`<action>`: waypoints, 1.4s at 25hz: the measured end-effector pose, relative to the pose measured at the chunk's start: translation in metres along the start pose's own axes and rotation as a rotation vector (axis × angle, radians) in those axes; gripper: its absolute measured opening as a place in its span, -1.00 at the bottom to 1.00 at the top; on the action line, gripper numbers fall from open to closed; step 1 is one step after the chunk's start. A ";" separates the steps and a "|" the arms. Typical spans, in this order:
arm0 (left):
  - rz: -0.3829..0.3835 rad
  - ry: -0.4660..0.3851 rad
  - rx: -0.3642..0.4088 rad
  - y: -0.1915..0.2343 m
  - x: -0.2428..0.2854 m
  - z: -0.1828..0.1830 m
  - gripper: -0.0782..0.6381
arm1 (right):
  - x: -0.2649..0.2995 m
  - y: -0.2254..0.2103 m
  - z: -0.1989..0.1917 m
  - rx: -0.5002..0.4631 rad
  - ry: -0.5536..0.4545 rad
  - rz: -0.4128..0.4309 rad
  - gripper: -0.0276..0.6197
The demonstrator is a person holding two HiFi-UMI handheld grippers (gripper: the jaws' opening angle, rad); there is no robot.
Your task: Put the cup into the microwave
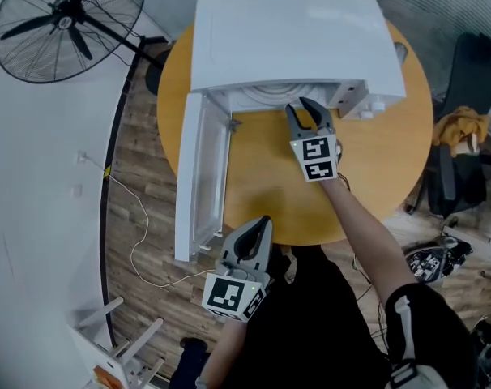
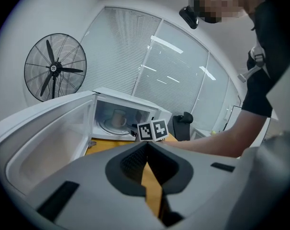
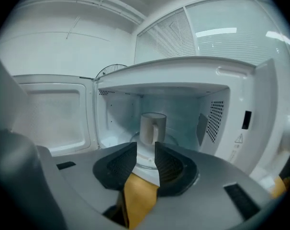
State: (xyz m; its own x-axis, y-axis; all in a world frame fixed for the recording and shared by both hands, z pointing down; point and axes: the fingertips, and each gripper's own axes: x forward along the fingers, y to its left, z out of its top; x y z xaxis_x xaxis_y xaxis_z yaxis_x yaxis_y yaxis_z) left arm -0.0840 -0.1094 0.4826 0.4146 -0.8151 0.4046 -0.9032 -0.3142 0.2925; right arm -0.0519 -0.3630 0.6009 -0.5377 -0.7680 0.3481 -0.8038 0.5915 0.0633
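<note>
Cup [image 3: 146, 126] stands upright in microwave [image 3: 183, 75]; right gripper [image 3: 145, 147], open and empty, is to be drawn straight nearward clear of handle [image 3: 155, 134] — left gripper [image 2: 146, 147], shut on nothing, is free for door [image 1: 198, 177].

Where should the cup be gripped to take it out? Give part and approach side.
Probably the cup body, jaws across its sides, from the open front of the microwave: it stands upright on the turntable, handle facing the opening.
</note>
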 end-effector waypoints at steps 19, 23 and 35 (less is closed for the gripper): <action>-0.170 -0.030 0.047 -0.017 -0.088 -0.031 -0.79 | -0.167 0.068 0.013 0.032 0.006 -0.090 -0.80; -0.205 -0.043 0.057 -0.024 -0.104 -0.038 -0.79 | -0.206 0.083 0.021 0.039 -0.008 -0.098 -0.83; -0.284 -0.067 0.099 -0.036 -0.137 -0.046 -0.79 | -0.315 0.125 0.048 0.102 -0.077 -0.105 -0.88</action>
State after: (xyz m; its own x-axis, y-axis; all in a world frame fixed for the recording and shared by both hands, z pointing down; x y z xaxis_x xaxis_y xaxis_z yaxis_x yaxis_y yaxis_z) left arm -0.1031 0.0359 0.4560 0.6470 -0.7171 0.2594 -0.7598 -0.5775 0.2987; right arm 0.0046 -0.0585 0.4541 -0.4641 -0.8431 0.2718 -0.8762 0.4820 -0.0011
